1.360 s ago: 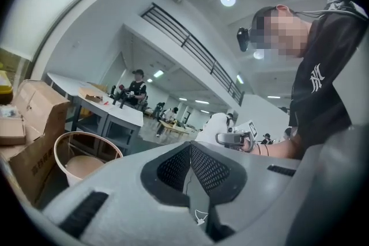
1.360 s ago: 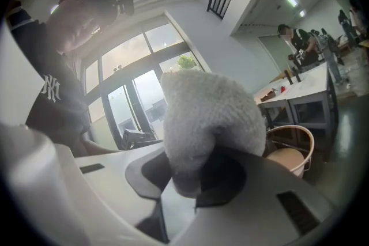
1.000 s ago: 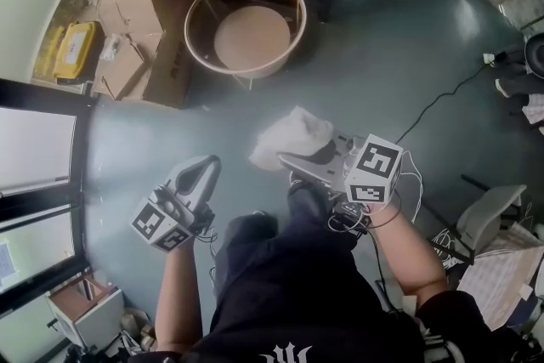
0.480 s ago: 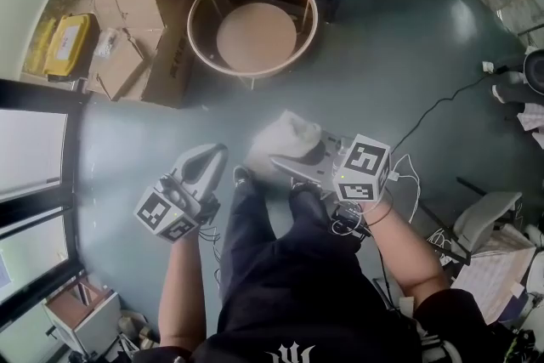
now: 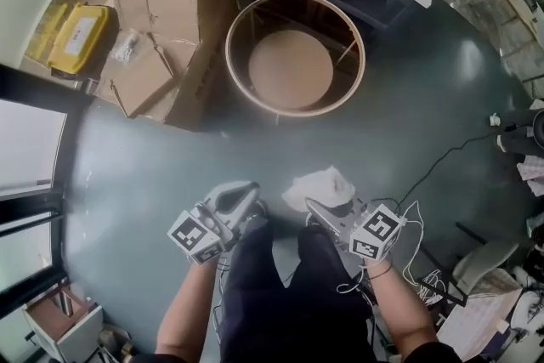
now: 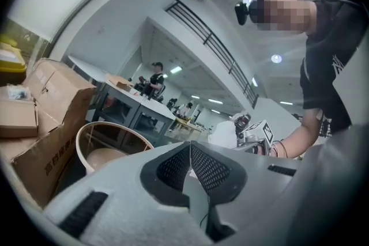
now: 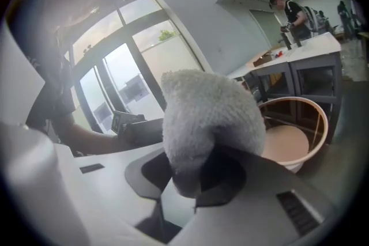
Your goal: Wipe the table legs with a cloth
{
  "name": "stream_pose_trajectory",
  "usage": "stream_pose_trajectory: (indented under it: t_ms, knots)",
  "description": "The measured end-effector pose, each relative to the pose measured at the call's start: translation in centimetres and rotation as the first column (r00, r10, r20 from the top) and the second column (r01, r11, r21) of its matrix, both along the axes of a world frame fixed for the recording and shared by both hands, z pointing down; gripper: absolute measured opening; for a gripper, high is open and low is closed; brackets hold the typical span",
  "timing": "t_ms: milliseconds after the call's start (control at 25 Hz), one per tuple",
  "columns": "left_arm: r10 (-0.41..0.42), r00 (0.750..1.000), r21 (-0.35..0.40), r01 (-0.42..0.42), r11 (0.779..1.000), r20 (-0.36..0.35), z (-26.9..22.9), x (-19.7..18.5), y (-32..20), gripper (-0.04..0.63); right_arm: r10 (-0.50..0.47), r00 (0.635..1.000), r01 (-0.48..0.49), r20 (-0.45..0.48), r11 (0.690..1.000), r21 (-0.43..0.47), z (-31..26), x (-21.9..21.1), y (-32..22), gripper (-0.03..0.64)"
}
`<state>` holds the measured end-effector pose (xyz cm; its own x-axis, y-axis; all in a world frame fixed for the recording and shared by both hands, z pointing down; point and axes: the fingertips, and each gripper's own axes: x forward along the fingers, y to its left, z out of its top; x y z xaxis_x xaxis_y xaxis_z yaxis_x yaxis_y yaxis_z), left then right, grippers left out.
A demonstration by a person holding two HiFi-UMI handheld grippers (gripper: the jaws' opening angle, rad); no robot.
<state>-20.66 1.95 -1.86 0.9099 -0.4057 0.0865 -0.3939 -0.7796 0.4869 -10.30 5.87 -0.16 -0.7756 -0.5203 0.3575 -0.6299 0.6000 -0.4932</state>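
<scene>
Left gripper [image 5: 244, 193]: jaws closed together, nothing between them. Round wooden-rimmed table [image 5: 229, 55]: on the floor directly ahead of both grippers, well apart from them; its thin legs [image 5: 346, 55] run upright below the rim. Right gripper [image 5: 321, 204]: clamped on the white fluffy cloth [image 5: 319, 184], which points toward the table. Reaching a leg likely requires forward, downward travel.

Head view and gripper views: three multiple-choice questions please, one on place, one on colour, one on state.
1. Where does the round table stand? A) on the floor B) on a shelf C) on a desk
2. What colour is the cloth? A) blue B) white C) red
3. How is the left gripper? A) open B) shut on the cloth C) shut, empty
1 A: the head view shows it standing on the floor. 2 B: white in the right gripper. 3 C: pads meet, nothing between.
</scene>
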Motion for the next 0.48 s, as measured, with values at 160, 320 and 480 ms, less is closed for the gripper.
stream_pose_trajectory:
  t_ms: [160,320,480]
  knots:
    - [0.003,0.999,-0.010,-0.003,1.000,0.049,8.0,-0.5,-2.6,0.006,0.115,0.990,-0.117,-0.087,0.993,-0.016,8.4,1.2,-3.2,0.078]
    - [-0.005,0.996,-0.062,0.010,0.998,0.092,18.5,1.8,-4.6,0.006,0.177,0.973,-0.171,-0.151,0.984,0.052,19.1,3.5,-6.6,0.078]
    - [-0.011,0.995,-0.094,0.020,0.995,0.101,28.3,5.1,-5.2,0.006,0.144,0.964,-0.127,-0.224,0.988,0.089,29.7,5.2,-8.6,0.078]
